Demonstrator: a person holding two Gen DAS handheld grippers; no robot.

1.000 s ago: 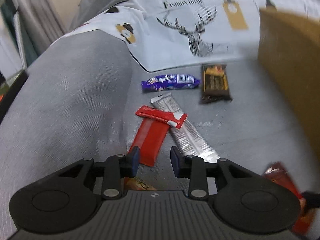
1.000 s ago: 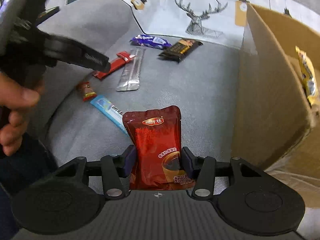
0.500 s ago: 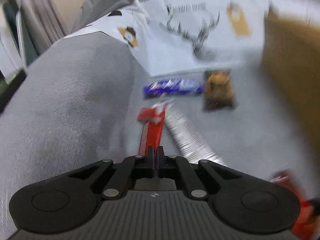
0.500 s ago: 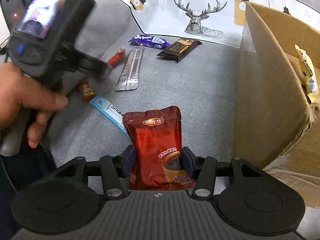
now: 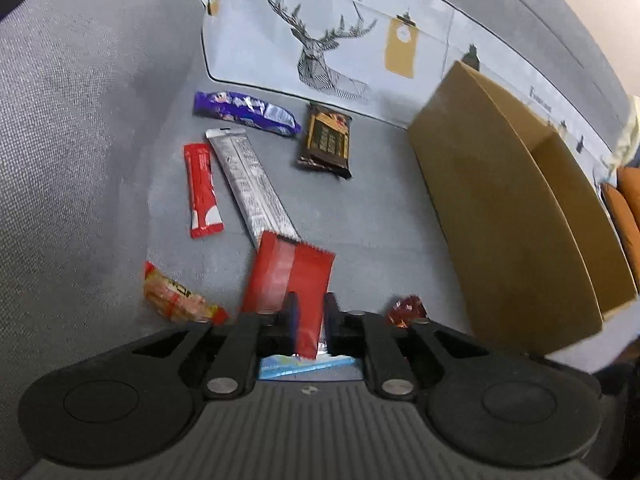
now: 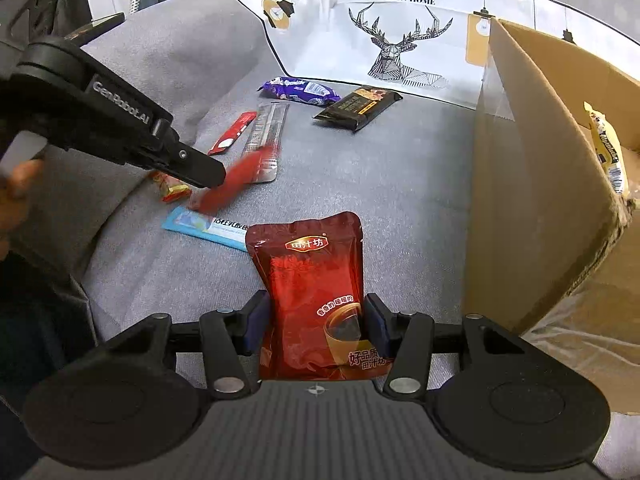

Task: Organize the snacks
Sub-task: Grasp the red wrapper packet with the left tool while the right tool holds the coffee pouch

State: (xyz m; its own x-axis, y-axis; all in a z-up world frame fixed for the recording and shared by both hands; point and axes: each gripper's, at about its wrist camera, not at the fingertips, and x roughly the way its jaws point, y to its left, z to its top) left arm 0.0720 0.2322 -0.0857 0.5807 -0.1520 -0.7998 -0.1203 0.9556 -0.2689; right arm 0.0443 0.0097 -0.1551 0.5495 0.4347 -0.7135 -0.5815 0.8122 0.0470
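- snacks scattered on a grey sofa seat [image 5: 400, 216], cardboard box [image 5: 516, 216] standing open to the right of them.
- left tongs [image 5: 308, 312] closed across the near end of a flat red packet [image 5: 292, 276], jaws having just eased slightly wider, packet between them and lifted clear of the seat; long axis pointing away from the tongs, toward a silver stick pack [image 5: 252, 188].
- right tongs [image 6: 316, 324] gripping a dark red pouch [image 6: 312, 280] by its lower half, pouch upright, box wall [image 6: 524, 184] just beside it on the right.
- likely next: both held snacks going rightward into the box; right hand nearer to it, left hand farther and needing to cross over the blue stick pack [image 6: 204, 228].
- left on the seat: small red sachet [image 5: 202, 192], purple bar [image 5: 246, 112], dark brown bar [image 5: 328, 142], orange candy [image 5: 176, 296].
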